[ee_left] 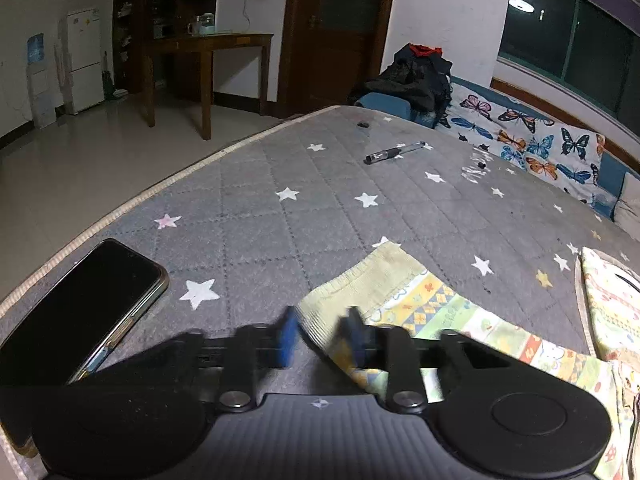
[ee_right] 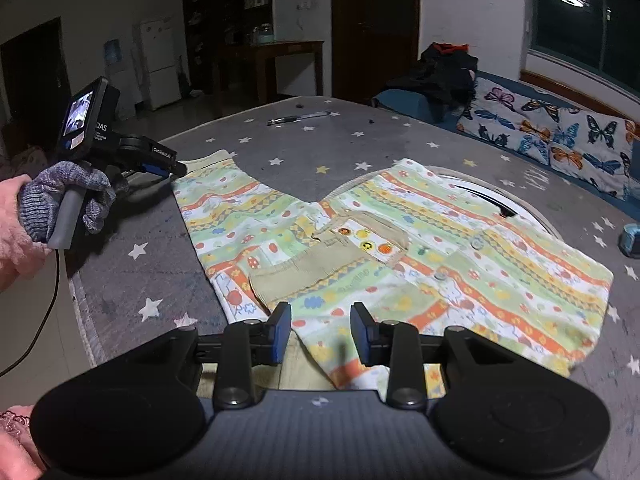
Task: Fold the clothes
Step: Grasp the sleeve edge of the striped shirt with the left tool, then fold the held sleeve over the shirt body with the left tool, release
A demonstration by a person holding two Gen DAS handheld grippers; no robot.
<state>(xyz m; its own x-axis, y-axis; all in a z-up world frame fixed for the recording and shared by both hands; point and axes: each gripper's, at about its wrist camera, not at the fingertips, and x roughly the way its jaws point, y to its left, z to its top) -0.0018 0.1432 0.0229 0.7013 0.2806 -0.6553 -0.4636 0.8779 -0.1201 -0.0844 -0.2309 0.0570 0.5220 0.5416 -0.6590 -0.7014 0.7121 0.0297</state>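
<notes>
Patterned garment [ee_right: 400, 248], striped in green, orange and yellow with beige ribbed trim, lies spread flat on the grey star-printed bed cover [ee_left: 304, 184]. One sleeve [ee_left: 404, 300] stretches toward the bed's left edge, its beige cuff [ee_left: 372, 276] lying just ahead of the left hand-held gripper [ee_left: 318, 334], whose blue pads stand apart with the sleeve's edge between them; motion blur hides whether they touch the cloth. The right hand-held gripper [ee_right: 320, 330] hovers over the near hem, its fingers spread and grasping nothing. A gloved hand [ee_right: 64, 204] grips the left tool's handle. A dark phone [ee_left: 76, 304] rests at the bed's near-left edge, close beside the left gripper. A pen [ee_left: 394, 153] lies further up the cover, well apart from the garment. Dark clothes [ee_left: 416, 76] are piled at the far end, next to a butterfly-print cushion [ee_left: 528, 144].
</notes>
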